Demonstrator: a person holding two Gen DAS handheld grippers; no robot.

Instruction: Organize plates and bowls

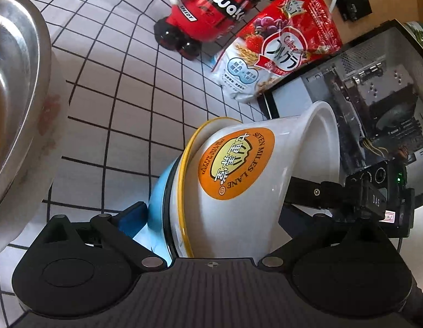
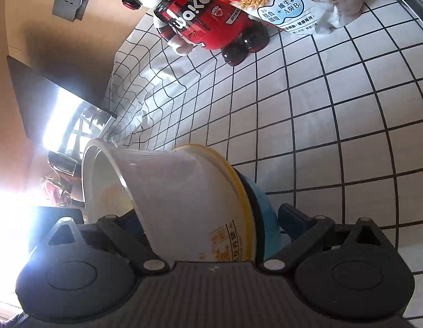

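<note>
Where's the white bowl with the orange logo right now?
Held off the checked cloth, the white bowl lies tipped on its side between both grippers, nested against a yellow-rimmed bowl and a blue one.

Glossy white bowl, brushed metal basin, matt checked cloth
</note>
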